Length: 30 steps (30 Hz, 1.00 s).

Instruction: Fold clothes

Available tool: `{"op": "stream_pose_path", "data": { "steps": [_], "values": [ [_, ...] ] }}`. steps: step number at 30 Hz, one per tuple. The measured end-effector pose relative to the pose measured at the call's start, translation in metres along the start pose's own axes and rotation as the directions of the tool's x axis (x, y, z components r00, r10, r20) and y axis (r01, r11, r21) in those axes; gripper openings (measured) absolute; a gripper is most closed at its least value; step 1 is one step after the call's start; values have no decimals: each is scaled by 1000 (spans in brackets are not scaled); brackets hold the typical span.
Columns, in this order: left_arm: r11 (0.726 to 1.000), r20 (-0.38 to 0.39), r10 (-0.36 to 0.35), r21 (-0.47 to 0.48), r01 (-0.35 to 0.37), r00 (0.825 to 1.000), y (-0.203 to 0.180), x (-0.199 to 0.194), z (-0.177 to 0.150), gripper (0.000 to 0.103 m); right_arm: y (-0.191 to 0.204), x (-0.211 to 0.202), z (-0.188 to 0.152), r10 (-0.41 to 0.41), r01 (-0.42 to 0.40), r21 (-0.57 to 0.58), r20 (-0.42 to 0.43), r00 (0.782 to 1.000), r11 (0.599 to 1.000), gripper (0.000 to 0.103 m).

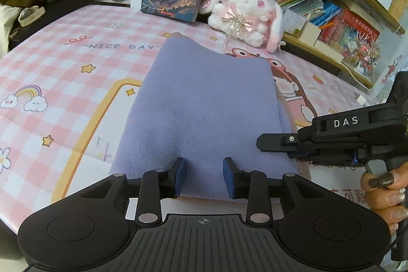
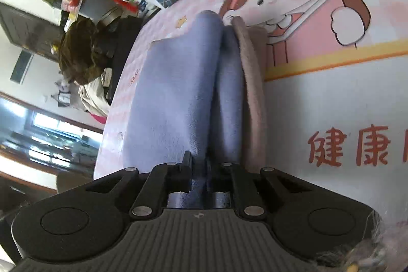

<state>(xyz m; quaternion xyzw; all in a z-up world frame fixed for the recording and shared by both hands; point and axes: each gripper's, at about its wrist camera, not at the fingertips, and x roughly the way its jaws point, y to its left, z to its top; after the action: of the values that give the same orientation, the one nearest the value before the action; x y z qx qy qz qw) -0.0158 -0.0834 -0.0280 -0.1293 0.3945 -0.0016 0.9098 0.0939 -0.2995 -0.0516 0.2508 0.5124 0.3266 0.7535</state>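
Across the pink mat (image 1: 63, 73), folded purple garment (image 1: 204, 103) runs lengthwise away; left hand-held gripper (image 1: 204, 176) open, right hand-held gripper (image 2: 201, 170) pinching its edge.

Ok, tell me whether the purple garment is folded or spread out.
Folded: the purple garment lies in stacked layers, doubled edges visible, over a pink-brown layer.

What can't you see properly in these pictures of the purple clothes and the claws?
- Near edge of the purple garment: left wrist view, hidden under the left claw body.
- What kind of clothing it is: folded up, neither view tells.
- Brownish fabric beneath it: only an edge strip shows in the right wrist view.
- Right claw fingertips: buried in purple folds.
- Red writing on the mat: cut off by the frame edge.
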Motion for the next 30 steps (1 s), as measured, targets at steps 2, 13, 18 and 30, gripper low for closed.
{"op": "stream_pose_path", "data": {
  "steps": [2, 13, 18, 30],
  "values": [
    [1000, 5, 3, -5, -3, 1000, 0, -6, 0, 34, 5, -1, 0, -10, 10, -33, 6, 1000, 999, 11],
    [998, 101, -25, -51, 30, 995, 8, -51, -2, 50, 29, -43, -31, -97, 114, -147, 115, 989, 983, 14],
    [997, 104, -57, -45, 62, 993, 21, -60, -2, 52, 34, -60, -57, -174, 199, -140, 172, 970, 970, 14],
    [986, -5, -140, 93, 140, 990, 50, -63, -10, 52, 83, -57, -118, -370, 396, -47, 277, 887, 917, 14]
  ]
}}
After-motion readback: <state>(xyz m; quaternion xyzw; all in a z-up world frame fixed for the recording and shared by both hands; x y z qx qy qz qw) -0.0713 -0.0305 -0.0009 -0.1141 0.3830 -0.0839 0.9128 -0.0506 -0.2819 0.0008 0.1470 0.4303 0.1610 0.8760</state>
